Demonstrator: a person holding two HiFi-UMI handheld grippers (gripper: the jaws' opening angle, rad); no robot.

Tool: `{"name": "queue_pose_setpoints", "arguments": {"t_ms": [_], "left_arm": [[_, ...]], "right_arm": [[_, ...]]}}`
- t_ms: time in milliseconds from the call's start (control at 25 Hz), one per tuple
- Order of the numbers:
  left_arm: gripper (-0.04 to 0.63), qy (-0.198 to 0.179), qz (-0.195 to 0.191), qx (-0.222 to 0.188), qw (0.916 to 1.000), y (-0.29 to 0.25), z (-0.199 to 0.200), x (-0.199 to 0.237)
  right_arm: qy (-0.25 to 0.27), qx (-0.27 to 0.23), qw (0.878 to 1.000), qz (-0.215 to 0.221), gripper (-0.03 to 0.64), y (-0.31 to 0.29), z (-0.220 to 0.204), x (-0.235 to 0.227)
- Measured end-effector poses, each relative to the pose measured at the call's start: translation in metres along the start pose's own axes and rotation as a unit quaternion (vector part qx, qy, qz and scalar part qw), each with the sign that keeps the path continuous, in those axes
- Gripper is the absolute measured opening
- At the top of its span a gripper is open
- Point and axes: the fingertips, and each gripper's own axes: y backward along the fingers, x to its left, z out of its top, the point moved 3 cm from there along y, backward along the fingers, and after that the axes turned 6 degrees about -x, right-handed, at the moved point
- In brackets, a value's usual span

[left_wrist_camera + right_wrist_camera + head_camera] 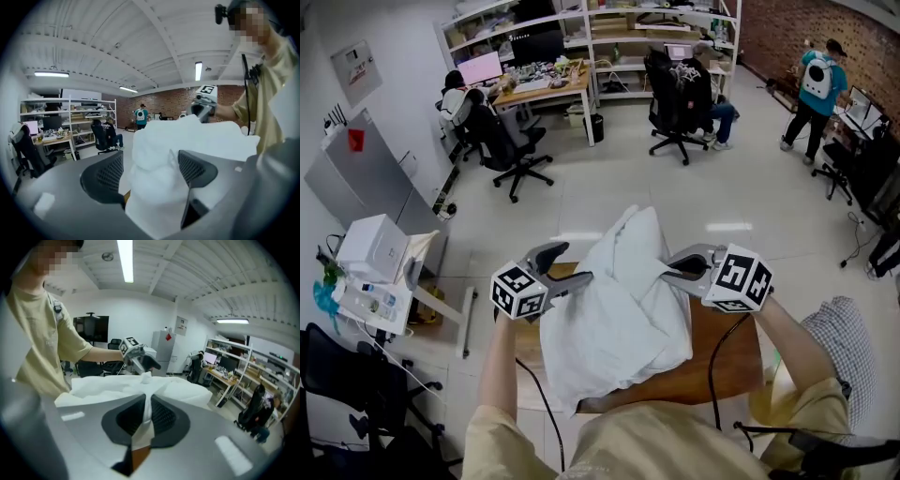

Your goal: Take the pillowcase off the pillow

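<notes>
My left gripper (578, 263) is released, its jaws wide apart. A white bulge of the pillowcase (614, 319) swells up between them. I judge that neither pad is pressing on it, though the right-hand pad sits very close to the cloth.

The pillow lies straight ahead of these jaws and to their right, on the wooden table (727, 361). Its long axis runs away from me, so it passes crosswise in front of both grippers, and its far end is humped up between them.

Across that hump, my right gripper (667, 272) is clenched on a thin upright fold of the pillowcase, pinched flat between its pads. The rest of the cloth spreads out beyond its jaws towards the left gripper.

The right side is anchored, so I think the next bite belongs to the left jaws, which already straddle the cloth. I cannot tell which end the case opens at.
</notes>
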Motion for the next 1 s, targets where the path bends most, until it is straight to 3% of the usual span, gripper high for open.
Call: {"name": "queue_pose_setpoints", "arguments": {"t_ms": [80,200,320,360,400,480,560,680,760,800,920,1000], "left_arm": [[0.367,0.047,-0.042,-0.017,0.9979,-0.014,0.003,0.015],[0.367,0.121,-0.097,-0.042,0.987,-0.022,0.009,0.036],[0.365,0.212,-0.102,-0.118,0.9648,-0.011,0.035,0.071],[0.363,0.236,-0.094,-0.134,0.9579,-0.008,0.043,0.08],[0.344,0.248,-0.088,-0.13,0.956,-0.009,0.045,0.085],[0.304,0.235,-0.1,-0.064,0.9646,-0.023,0.032,0.079],[0.304,0.21,-0.13,0.017,0.969,-0.043,0.006,0.065],[0.251,0.205,-0.177,0.07,0.96,-0.061,-0.021,0.045],[0.098,0.207,-0.195,0.084,0.955,-0.068,-0.023,0.036],[0.018,0.203,-0.193,0.093,0.9555,-0.071,-0.024,0.034],[0.014,0.22,-0.155,0.115,0.9562,-0.073,-0.044,0.041],[0.008,0.224,-0.093,0.148,0.9587,-0.064,-0.085,0.064]], "right_arm": [[0.059,0.004,0.998,0.002,0.017,-0.003,0.01,0.012],[0.122,0.009,0.992,0.011,0.017,-0.012,0.026,0.028],[0.139,0.016,0.99,0.024,0.018,-0.017,0.039,0.035],[0.14,0.02,0.99,0.026,0.017,-0.017,0.041,0.037],[0.142,0.023,0.989,0.027,0.018,-0.017,0.043,0.038],[0.149,0.026,0.988,0.028,0.018,-0.014,0.046,0.04],[0.156,0.025,0.987,0.031,0.018,-0.013,0.047,0.043],[0.172,0.027,0.984,0.034,0.018,-0.016,0.044,0.047],[0.179,0.032,0.983,0.036,0.018,-0.018,0.044,0.044],[0.178,0.034,0.983,0.036,0.018,-0.017,0.045,0.041],[0.167,0.026,0.985,0.043,0.015,-0.013,0.049,0.043],[0.149,-0.005,0.987,0.056,0.012,-0.007,0.059,0.055]]}}
